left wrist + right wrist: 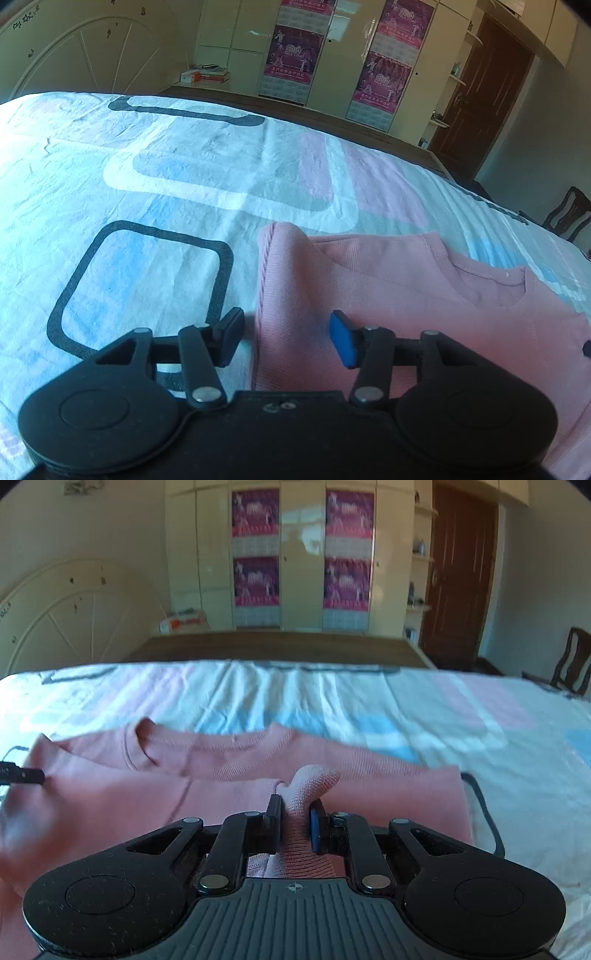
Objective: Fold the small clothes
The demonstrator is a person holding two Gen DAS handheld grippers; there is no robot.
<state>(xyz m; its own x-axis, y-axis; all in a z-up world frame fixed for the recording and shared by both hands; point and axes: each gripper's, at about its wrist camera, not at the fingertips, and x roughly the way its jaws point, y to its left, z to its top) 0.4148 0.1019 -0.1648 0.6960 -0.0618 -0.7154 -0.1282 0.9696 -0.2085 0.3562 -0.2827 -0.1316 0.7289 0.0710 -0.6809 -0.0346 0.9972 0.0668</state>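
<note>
A small pink sweater (388, 295) lies flat on the bed, neckline away from me; it also shows in the right wrist view (229, 771). My left gripper (288, 341) is open and empty, its jaws straddling the sweater's left folded edge just above the cloth. My right gripper (294, 821) is shut on a bunched ribbed cuff of the sweater's sleeve (306, 786), held over the sweater's body. The tip of the left gripper (26, 775) shows at the left edge of the right wrist view, by the sweater's shoulder.
The bed sheet (155, 192) is white with blue, pink and dark square patterns. A headboard (85, 55) stands on the left, wardrobes with posters (295, 561) behind, a brown door (458, 572) and a dark chair (572, 661) on the right.
</note>
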